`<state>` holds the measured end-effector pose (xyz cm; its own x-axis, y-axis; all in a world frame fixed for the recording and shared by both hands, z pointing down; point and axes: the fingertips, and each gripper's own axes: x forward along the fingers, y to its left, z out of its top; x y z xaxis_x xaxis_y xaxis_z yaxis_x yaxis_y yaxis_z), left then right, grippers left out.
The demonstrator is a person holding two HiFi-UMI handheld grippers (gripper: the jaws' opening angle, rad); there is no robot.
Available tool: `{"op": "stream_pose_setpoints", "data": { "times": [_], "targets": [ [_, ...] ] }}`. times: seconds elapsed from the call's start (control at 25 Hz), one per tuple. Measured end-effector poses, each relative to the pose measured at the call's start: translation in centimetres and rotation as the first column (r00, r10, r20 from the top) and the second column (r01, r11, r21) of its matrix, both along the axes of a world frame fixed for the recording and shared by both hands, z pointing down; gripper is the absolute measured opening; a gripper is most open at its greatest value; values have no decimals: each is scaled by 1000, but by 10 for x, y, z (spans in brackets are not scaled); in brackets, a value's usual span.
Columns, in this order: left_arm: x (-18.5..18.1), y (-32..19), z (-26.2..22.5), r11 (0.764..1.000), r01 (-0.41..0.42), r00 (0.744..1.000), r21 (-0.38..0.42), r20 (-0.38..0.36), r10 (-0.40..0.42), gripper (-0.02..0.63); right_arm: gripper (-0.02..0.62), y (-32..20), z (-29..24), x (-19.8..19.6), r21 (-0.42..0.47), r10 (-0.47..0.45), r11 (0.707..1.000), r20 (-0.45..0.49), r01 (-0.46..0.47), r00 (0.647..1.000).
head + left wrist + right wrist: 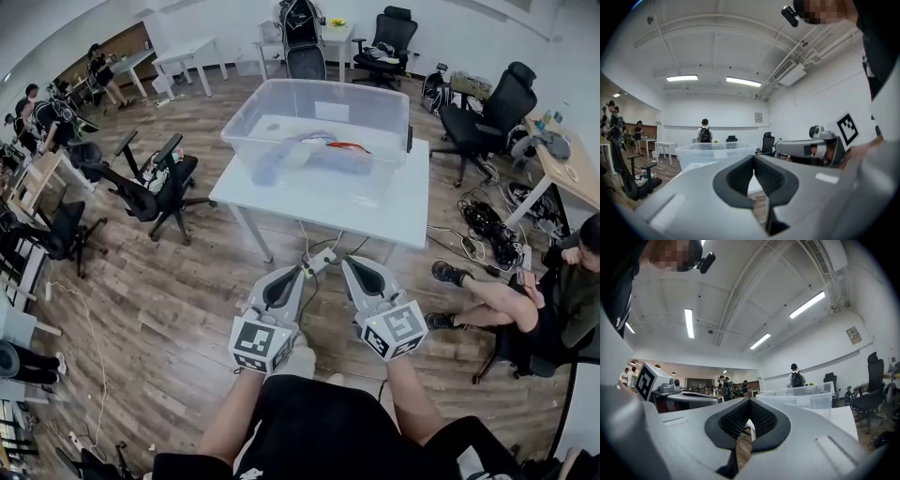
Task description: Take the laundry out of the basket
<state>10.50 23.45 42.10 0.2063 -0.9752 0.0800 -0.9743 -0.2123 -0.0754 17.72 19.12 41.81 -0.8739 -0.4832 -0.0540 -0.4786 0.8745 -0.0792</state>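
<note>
Laundry (314, 153) lies well ahead of my left hand-held gripper (298, 274) and right hand-held gripper (349, 264), both clenched on nothing, side by side over the wooden floor (187, 281). A white power strip (319, 261) with cables sits by their tips. Beyond it the white table (403, 211) carries the clear basket (246, 122) holding the heap, with a black chair (155, 187) at its left.

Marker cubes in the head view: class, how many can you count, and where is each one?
2. One marker cube sits at the rear of the left gripper, the other at the rear of the right gripper; none seems hidden.
</note>
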Motion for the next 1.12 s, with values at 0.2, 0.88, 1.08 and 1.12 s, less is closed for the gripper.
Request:
{"op": "stream_pose_setpoints", "data": {
  "times": [0.2, 0.88, 1.08, 1.12],
  "targets": [
    [-6, -14, -9, 1000, -15, 1000, 27, -9, 15, 8, -1, -17, 1, -10, 4, 15, 1000, -12, -15, 1000],
    [-75, -103, -17, 998, 6, 996, 60, -86, -1, 8, 0, -102, -4, -71, 19, 24, 1000, -55, -23, 998],
    [-97, -130, -18, 999, -4, 995, 53, -97, 10, 8, -1, -126, -10, -90, 21, 42, 999, -62, -40, 997],
    [-100, -135, -19, 999, -8, 995, 52, -99, 13, 8, -2, -130, -10, -93, 22, 46, 999, -64, -45, 997]
  ]
}}
